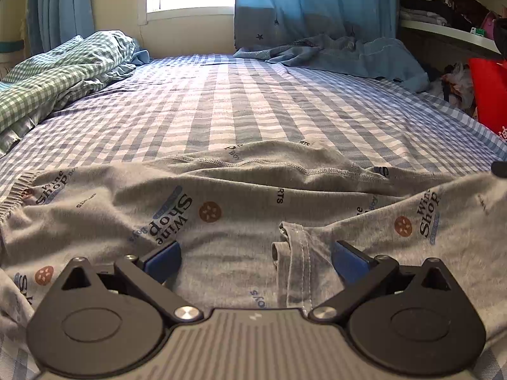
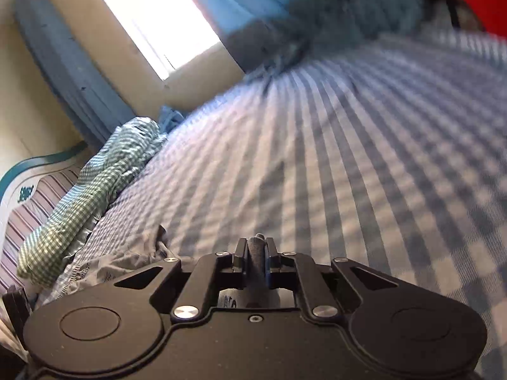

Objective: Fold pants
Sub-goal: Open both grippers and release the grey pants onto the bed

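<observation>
Grey printed pants (image 1: 240,202) lie spread across the near part of the bed, with a hemmed edge (image 1: 294,253) between the fingers. My left gripper (image 1: 255,258) is open, its blue pads low over the cloth on either side of that hem. In the right wrist view my right gripper (image 2: 256,253) is shut on a bunched fold of the grey pants (image 2: 257,264), held above the bed; the view is tilted and blurred. More grey cloth (image 2: 126,262) trails down to the left of it.
The blue checked bed sheet (image 1: 253,101) stretches to the window wall. A green checked blanket (image 1: 63,69) is bunched at the left, blue clothes (image 1: 348,53) at the far right. A red object (image 1: 488,91) and shelves stand at the right edge.
</observation>
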Demonstrator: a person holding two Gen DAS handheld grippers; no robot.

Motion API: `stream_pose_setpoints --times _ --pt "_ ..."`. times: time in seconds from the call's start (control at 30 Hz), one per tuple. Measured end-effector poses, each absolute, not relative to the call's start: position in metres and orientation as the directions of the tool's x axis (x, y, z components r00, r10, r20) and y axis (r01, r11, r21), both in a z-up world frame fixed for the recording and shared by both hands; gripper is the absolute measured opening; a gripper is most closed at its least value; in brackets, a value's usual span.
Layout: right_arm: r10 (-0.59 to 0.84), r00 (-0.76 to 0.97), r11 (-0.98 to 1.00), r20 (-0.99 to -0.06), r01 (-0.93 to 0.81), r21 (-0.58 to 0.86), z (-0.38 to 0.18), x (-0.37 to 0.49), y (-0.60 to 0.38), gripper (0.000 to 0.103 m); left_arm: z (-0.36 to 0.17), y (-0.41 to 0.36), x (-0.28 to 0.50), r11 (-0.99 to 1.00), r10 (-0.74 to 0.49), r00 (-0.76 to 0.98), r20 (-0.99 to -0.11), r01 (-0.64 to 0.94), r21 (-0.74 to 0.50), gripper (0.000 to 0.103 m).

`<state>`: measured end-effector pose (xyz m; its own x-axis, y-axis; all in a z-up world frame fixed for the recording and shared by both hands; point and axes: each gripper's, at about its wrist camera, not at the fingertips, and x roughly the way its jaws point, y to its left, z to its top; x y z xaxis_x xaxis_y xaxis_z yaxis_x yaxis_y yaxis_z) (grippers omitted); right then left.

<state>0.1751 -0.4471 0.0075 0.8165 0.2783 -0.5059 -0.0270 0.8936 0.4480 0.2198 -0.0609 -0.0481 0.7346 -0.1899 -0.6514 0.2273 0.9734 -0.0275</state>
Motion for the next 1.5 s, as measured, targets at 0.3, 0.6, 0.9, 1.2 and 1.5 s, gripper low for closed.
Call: stream_pose_setpoints --times 0.3,0.6,0.9,1.2,1.5 --pt "-0.071 0.826 0.997 -0.559 0.060 -0.037 -0.023 0.173 -0.409 0.051 -0.047 -0.058 0.218 0.974 -0.196 0.741 -0.642 0.224 -0.039 0.102" --pt "-0.055 0.866 0.936 -0.498 -0.128 -0.327 -0.030 0.147 -0.321 0.072 -0.044 -0.064 0.230 0.991 -0.090 0.753 -0.651 0.130 0.013 0.103" --pt "-0.185 0.896 0.934 -0.403 0.032 -0.357 -0.013 0.093 -0.342 0.088 -0.029 -0.025 0.185 0.993 -0.111 0.815 -0.568 0.120 -0.023 0.103" --pt "-0.009 0.863 0.995 -0.505 -0.041 -0.089 -0.002 0.087 -0.345 0.093 -0.043 -0.011 0.165 0.988 -0.122 0.757 -0.642 0.156 -0.004 0.102" --pt "0.510 0.619 0.857 -0.597 -0.303 0.417 0.009 0.280 -0.280 0.041 -0.045 -0.014 0.162 0.988 -0.109 0.759 -0.641 0.153 0.013 0.102"
